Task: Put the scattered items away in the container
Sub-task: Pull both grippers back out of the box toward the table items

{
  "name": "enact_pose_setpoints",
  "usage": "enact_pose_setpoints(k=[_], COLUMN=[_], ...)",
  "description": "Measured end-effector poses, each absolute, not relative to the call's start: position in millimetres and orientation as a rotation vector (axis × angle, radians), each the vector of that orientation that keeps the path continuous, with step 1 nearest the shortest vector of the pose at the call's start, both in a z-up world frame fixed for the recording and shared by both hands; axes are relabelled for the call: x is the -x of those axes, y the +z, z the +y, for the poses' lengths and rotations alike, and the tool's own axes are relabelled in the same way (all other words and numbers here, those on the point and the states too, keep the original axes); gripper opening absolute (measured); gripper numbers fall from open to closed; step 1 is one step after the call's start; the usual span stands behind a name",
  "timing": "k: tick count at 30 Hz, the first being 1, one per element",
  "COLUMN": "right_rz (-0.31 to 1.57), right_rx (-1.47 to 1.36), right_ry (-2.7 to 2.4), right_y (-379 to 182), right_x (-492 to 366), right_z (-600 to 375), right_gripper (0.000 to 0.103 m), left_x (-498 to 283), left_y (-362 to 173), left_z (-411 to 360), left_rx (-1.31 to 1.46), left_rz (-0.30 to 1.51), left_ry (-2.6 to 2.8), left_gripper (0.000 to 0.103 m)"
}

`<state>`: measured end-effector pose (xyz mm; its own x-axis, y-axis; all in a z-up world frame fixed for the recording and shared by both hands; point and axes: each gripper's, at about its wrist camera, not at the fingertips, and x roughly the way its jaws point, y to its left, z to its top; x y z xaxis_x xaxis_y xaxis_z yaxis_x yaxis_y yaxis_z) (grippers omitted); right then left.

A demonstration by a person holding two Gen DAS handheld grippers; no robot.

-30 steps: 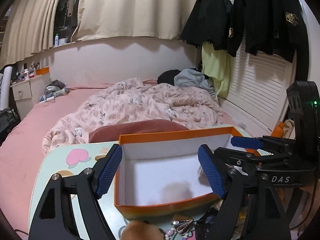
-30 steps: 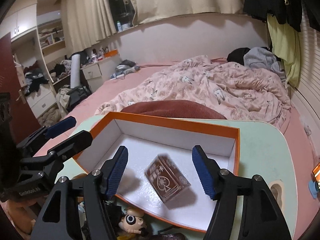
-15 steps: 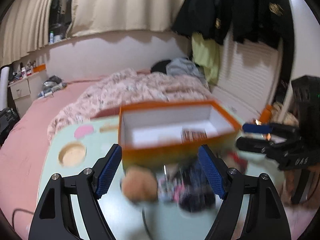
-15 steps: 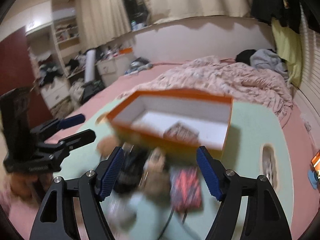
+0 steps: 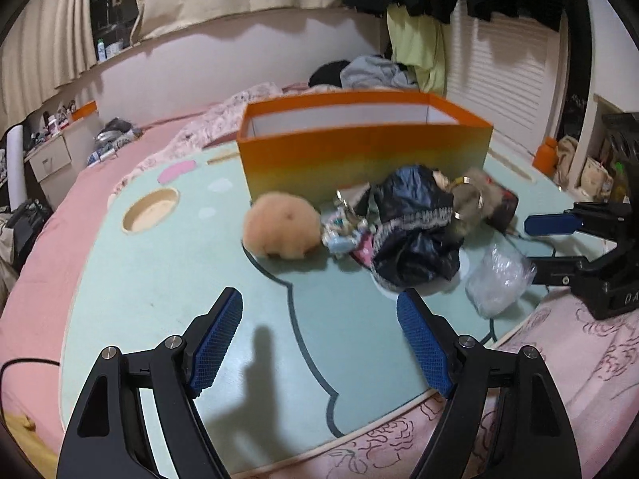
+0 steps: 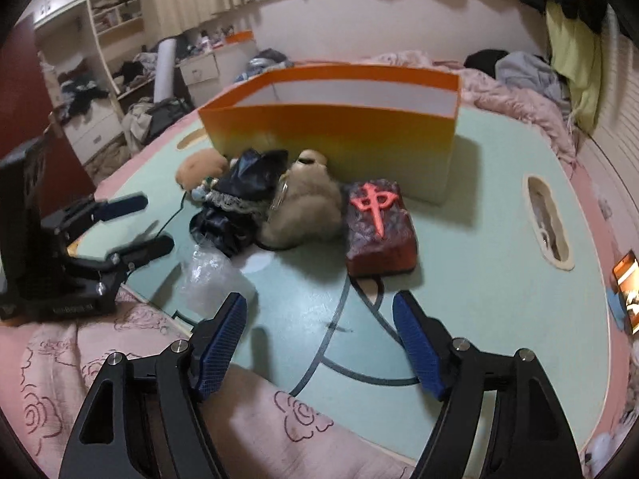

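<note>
Both tongs, left and right, gape empty, the right's jaws just widened; next, close on the tile for the box.

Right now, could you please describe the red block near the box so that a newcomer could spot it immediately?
Find the tall orange box on the pale green table. Just in front of its right-hand corner lies the red block, at the right end of the clutter. Unlike the furry beige toy beside it, it is flat-sided and bears a raised pink character on top.
</note>
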<state>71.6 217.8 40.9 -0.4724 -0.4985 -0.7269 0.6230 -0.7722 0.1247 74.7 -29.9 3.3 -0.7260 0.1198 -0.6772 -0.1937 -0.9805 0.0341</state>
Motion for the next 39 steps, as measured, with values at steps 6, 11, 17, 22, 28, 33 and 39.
enact_pose_setpoints(k=[6, 11, 17, 22, 28, 33, 39], right_rz=[0.335, 0.355, 0.358, 0.357, 0.358, 0.346, 0.214], right_rx=[-1.052, -1.059, -1.063, -1.063, -1.063, -1.060, -1.003], right_ry=[-2.285, -2.291, -2.294, -2.294, -2.294, -2.295, -2.281], right_y=[34.8, 32.2, 31.9, 31.9, 32.0, 32.2, 39.2], right_x=[-77.4, -76.7, -74.3, -74.4, -74.2, -73.1, -72.9], right_z=[208.6, 207.8, 207.9, 207.9, 208.1, 210.2, 223.3], right_gripper=[0.098, 0.101, 0.102, 0.102, 0.102, 0.102, 0.102], left_x=[-68.9, -68.4, -65.7, -64.7, -64.0, -70.3, -59.8], left_y=[-6.6, -9.9, -8.5, -8.1, -7.8, 5.4, 29.6], left_z=[-36.1, -37.8, -38.1, -38.2, -38.2, -49.1, -66.6], left_rx=[1.137, 1.155, 1.153, 1.147, 1.139, 1.026, 0.913], left_rz=[0.092, 0.069, 0.072, 0.075, 0.076, 0.010, -0.004], left_ry=[2.741, 2.734, 2.729, 2.725, 2.721, 2.751, 2.822], left_gripper=[0.093, 0.103, 0.103, 0.103, 0.103, 0.103, 0.098])
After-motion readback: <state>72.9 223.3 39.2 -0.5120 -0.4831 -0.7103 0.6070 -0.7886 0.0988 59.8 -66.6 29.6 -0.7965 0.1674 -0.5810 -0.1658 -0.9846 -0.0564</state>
